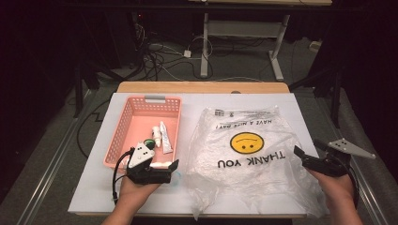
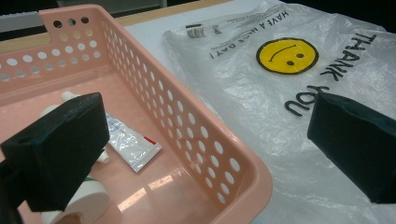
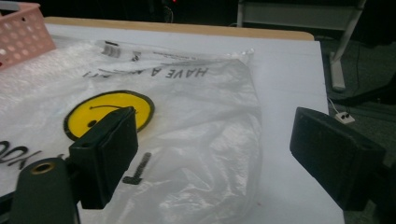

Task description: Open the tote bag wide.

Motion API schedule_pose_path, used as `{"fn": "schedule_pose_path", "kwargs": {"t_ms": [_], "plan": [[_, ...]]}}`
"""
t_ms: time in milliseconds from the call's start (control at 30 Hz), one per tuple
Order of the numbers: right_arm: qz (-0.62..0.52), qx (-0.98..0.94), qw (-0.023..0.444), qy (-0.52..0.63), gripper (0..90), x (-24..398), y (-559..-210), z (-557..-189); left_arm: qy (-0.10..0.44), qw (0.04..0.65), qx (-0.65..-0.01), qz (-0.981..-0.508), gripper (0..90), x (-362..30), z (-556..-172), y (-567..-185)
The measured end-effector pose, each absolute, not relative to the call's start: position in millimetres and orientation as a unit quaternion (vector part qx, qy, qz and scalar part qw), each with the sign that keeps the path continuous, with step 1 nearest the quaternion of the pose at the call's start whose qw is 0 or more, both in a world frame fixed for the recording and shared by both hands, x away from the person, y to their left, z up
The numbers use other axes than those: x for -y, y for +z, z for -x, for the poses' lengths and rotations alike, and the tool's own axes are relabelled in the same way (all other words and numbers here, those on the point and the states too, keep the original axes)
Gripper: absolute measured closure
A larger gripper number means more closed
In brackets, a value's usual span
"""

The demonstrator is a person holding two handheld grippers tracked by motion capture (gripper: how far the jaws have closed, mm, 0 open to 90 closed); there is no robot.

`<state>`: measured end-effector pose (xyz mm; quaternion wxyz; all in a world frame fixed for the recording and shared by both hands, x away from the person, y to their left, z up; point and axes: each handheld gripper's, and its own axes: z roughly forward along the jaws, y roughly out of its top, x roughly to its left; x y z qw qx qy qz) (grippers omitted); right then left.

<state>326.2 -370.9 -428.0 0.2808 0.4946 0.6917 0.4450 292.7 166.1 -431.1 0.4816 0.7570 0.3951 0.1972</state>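
A clear plastic bag (image 1: 244,145) printed with a yellow smiley and "THANK YOU" lies flat on the right half of the table. Left of it stands a pink perforated basket (image 1: 123,123) holding a white tube (image 1: 166,137), a small white bottle (image 1: 156,136) and a green-capped item (image 1: 149,142). My left gripper (image 1: 164,163) hovers open at the basket's near right corner. In the left gripper view (image 2: 205,116) one jaw is over the basket, the other over the bag (image 2: 280,84). My right gripper (image 1: 309,149) is open at the bag's right edge, which lies between its jaws (image 3: 215,135).
The white table top (image 1: 291,103) has bare strips beyond the bag and along the right edge. A wooden edge (image 1: 202,86) borders the far side. Cables and a desk frame (image 1: 204,47) sit on the floor beyond the table.
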Motion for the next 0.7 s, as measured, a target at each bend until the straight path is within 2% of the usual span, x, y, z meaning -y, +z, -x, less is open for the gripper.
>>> {"fn": "schedule_pose_path", "kwargs": {"t_ms": [100,400,700], "plan": [[-0.502,-0.692,0.278,0.438,18.1,375.0,-431.8,-332.9,0.198,0.482,-0.396,-0.756,0.0,-166.9,-292.3,-430.7],[-0.535,-0.698,0.237,0.412,16.5,379.6,-454.7,-356.3,0.199,0.481,-0.396,-0.756,0.0,-167.3,-291.2,-430.2],[-0.541,-0.732,0.212,0.356,23.1,371.6,-473.5,-371.2,0.194,0.475,-0.398,-0.76,0.0,-168.7,-290.3,-430.8]]}}
